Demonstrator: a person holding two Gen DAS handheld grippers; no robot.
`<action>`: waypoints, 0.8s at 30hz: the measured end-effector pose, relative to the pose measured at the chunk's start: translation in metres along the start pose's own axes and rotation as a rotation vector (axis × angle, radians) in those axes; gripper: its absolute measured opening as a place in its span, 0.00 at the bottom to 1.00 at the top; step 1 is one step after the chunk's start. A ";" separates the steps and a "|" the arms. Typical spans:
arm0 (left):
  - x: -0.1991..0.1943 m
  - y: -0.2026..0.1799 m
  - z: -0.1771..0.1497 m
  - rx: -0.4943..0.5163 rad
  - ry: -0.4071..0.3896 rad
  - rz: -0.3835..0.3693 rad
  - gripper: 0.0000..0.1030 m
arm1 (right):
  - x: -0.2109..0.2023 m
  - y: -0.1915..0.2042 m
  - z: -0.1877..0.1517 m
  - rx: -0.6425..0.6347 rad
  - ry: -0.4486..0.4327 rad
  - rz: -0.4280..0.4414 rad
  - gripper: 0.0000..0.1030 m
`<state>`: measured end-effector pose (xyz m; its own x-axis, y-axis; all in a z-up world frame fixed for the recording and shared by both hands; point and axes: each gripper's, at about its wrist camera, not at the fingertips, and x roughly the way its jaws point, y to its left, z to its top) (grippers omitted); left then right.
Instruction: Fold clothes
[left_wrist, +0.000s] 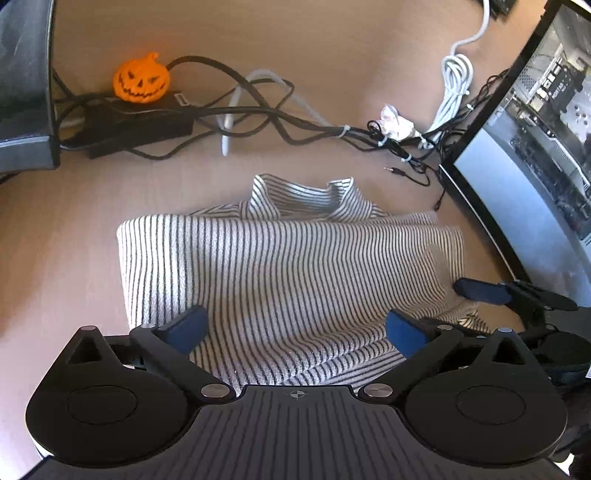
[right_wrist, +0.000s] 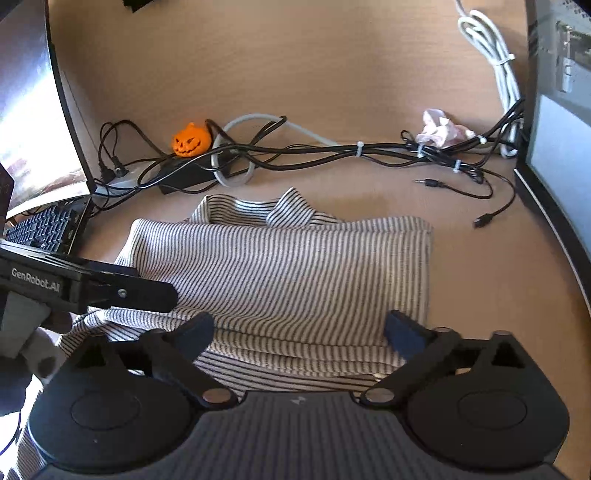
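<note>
A black-and-white striped top (left_wrist: 288, 266) lies folded on the wooden desk, collar toward the far side; it also shows in the right wrist view (right_wrist: 288, 273). My left gripper (left_wrist: 295, 328) is open, its blue pads spread over the garment's near edge. My right gripper (right_wrist: 299, 332) is open too, its pads spread over the near folded layers. The right gripper's finger (left_wrist: 480, 290) shows at the garment's right edge in the left wrist view. The left gripper's finger (right_wrist: 140, 293) shows over the garment's left side in the right wrist view.
An orange pumpkin figure (left_wrist: 141, 78) sits on a black power brick amid tangled black and white cables (left_wrist: 280, 114). A crumpled tissue (right_wrist: 441, 129) lies behind. Monitors stand at the right (left_wrist: 535, 155) and left (right_wrist: 33, 122), with a keyboard (right_wrist: 44, 227).
</note>
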<state>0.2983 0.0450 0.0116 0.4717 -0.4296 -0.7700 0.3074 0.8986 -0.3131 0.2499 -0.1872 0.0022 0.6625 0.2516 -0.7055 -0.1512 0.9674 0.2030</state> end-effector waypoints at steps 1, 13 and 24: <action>0.000 0.000 0.000 0.003 -0.002 0.003 1.00 | 0.001 0.002 0.000 -0.003 0.002 -0.009 1.00; 0.003 0.003 0.009 -0.071 0.033 0.014 1.00 | 0.014 0.022 0.000 -0.132 0.041 -0.098 1.00; 0.004 -0.007 0.000 -0.036 -0.022 0.064 1.00 | -0.011 0.010 0.004 -0.111 -0.103 -0.304 1.00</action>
<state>0.2978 0.0372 0.0106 0.5080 -0.3723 -0.7767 0.2457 0.9269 -0.2836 0.2438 -0.1805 0.0144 0.7591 -0.0474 -0.6492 -0.0104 0.9963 -0.0850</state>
